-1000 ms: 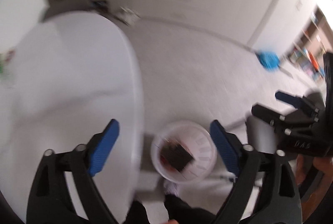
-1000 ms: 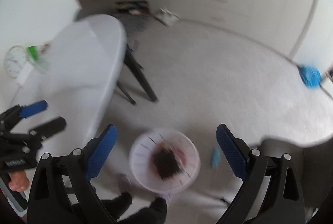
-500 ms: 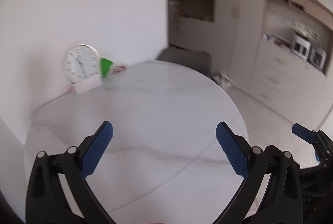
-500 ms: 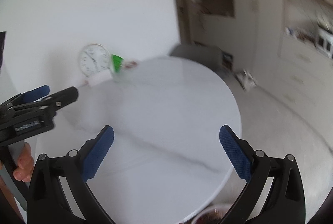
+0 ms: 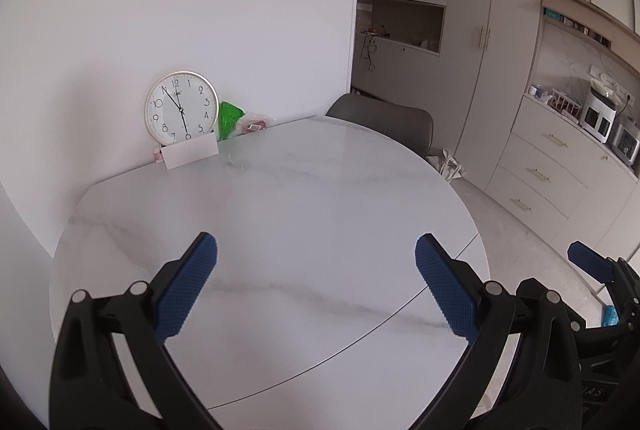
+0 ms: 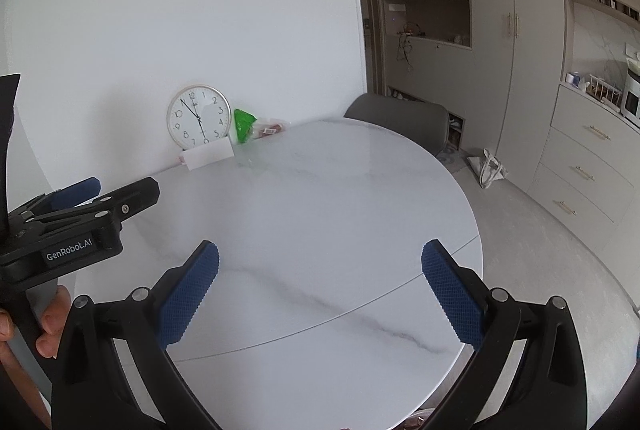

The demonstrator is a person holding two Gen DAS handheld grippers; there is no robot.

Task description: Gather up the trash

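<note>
The right gripper (image 6: 320, 286) is hovering wide open over the marble worktop (image 6: 320, 198). A clock (image 6: 199, 115) and green bag (image 6: 244, 124) are sitting at eleven o'clock.

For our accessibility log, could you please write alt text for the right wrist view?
The open right gripper hovers empty over a white marble table. At its far edge, a clock leans against the wall beside green packaging.

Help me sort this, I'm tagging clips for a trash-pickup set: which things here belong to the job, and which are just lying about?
Job:
green wrapper by the wall
red packet beside it
left tool and right tool, both open and empty

Lying about:
clock leaning on the wall
white card before it
table
chair
bag on the floor
</note>
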